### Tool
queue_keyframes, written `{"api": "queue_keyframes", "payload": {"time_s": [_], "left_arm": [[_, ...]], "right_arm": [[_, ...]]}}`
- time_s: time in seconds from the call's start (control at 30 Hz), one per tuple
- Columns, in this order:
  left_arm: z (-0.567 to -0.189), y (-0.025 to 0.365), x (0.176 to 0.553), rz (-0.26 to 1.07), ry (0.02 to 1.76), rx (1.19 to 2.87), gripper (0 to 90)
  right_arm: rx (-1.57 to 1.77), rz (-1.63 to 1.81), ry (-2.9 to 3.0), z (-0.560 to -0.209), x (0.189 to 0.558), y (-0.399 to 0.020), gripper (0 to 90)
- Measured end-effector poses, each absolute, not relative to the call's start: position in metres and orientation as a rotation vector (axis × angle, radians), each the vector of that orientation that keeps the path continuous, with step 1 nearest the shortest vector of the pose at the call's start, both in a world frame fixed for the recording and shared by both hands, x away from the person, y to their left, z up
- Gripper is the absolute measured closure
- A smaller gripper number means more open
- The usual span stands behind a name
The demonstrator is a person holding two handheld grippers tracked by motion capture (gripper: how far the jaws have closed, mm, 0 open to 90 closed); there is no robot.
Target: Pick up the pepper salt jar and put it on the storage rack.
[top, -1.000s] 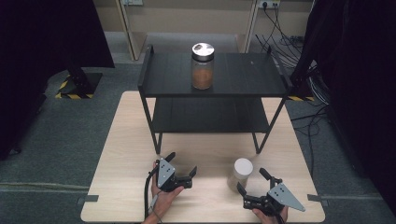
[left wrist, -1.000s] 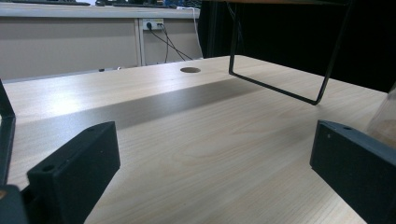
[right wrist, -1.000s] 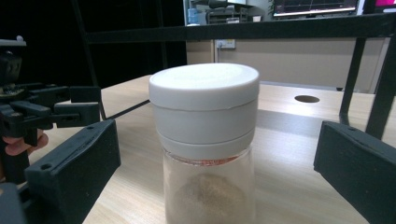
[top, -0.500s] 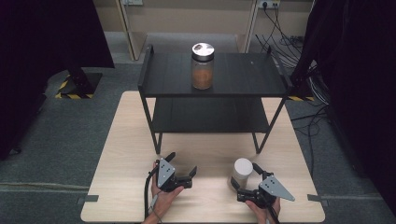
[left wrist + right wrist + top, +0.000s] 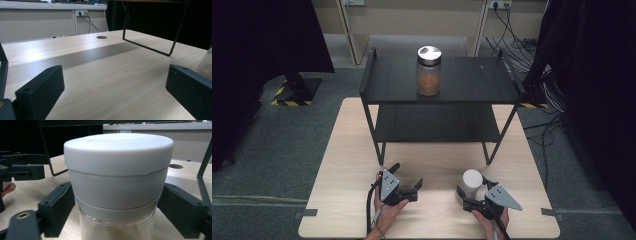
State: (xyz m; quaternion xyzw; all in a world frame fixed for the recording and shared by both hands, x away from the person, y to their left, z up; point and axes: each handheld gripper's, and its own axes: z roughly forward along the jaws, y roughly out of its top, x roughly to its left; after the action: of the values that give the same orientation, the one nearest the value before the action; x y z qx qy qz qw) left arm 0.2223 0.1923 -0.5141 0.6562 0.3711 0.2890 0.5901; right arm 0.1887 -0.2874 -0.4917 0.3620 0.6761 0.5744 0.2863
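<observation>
Right tongs (image 5: 468, 193) have slid in from a sec ago, jaws now spread wide either side of the white-lidded jar (image 5: 472, 181) on the table (image 5: 352, 150), not gripping. Left tongs (image 5: 408, 181) unmoved, open w/ nothing between.

Pale wood-grain table (image 5: 347, 150) with a smooth, slightly shiny finish. Matt black metal shelf rack (image 5: 452, 82) at frame centre. Clear glass jar (image 5: 117, 227) with a matt white plastic lid (image 5: 117, 170). Matt dark plastic gripper jaws.
</observation>
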Motion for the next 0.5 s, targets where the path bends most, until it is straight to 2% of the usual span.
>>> {"api": "queue_keyframes", "payload": {"time_s": [0.37, 0.5], "left_arm": [[-0.5139, 0.1919, 0.2222, 0.675, 0.863, 1.529, 1.9], [-0.5137, 0.1914, 0.2221, 0.677, 0.865, 1.530, 2.3]], "right_arm": [[0.968, 1.546, 1.818, -0.4915, 0.1905, -0.2901, 33.7], [0.958, 1.538, 1.821, -0.4905, 0.1896, -0.2896, 34.6]]}}
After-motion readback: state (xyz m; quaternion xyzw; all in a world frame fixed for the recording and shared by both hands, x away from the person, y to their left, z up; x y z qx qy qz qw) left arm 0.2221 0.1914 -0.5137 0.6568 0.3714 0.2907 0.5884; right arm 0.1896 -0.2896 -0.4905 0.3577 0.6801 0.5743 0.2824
